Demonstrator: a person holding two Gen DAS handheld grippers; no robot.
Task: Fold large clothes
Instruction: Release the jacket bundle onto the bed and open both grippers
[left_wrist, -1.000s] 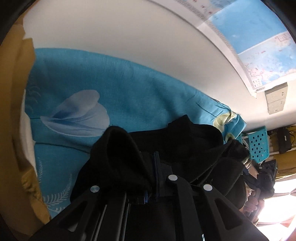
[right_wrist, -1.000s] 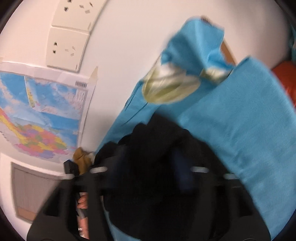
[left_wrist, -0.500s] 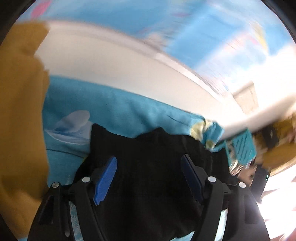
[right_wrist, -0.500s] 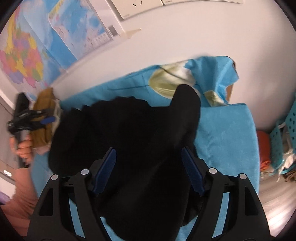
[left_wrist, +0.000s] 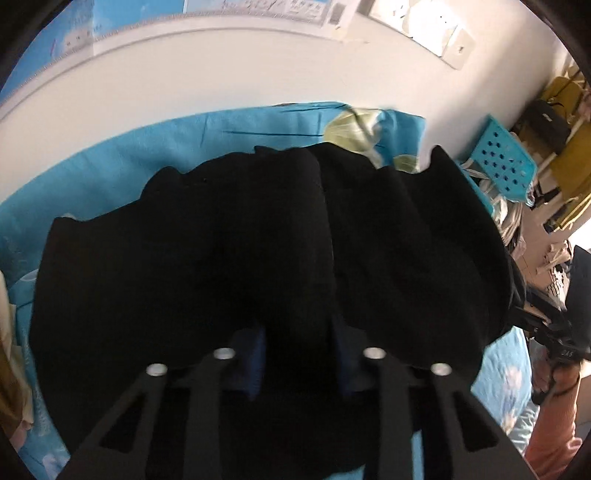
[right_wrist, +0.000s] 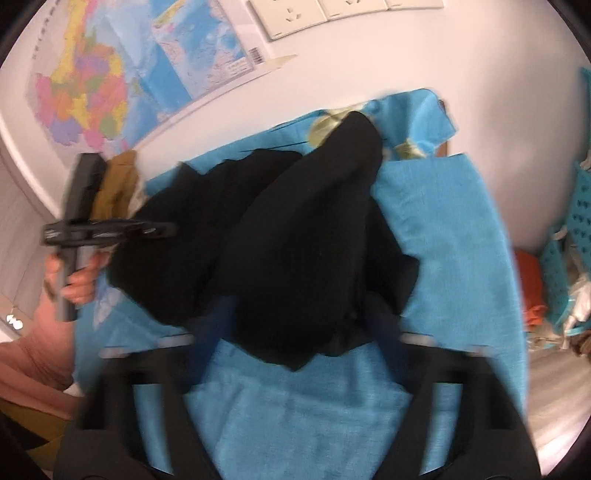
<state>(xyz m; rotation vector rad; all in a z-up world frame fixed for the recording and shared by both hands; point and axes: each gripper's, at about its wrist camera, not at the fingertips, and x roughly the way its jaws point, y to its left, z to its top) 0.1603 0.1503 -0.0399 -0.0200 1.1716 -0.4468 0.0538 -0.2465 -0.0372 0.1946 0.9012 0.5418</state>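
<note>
A large black garment (left_wrist: 258, 236) lies bunched on a bed with a blue sheet (left_wrist: 110, 155). My left gripper (left_wrist: 297, 354) has its jaws closing on a fold of the black cloth, which fills the gap between the blue pads. In the right wrist view the garment (right_wrist: 295, 236) is a crumpled heap. My right gripper (right_wrist: 299, 325) is blurred, its jaws on either side of the garment's near edge, with cloth between them. The left gripper (right_wrist: 155, 230) also shows there, at the garment's left edge. The right gripper's body shows at the right edge of the left wrist view (left_wrist: 554, 328).
A white wall with a map (right_wrist: 110, 81) and sockets (right_wrist: 295, 18) runs behind the bed. A blue plastic basket (left_wrist: 498, 162) and clutter stand right of the bed. A blue towel (right_wrist: 436, 236) covers the bed's near right part. Mustard cloth (right_wrist: 114, 184) lies at far left.
Both grippers were wide open over the garment half a second ago. The left one has now narrowed onto a fold; the right one has dropped to the garment's near edge.
</note>
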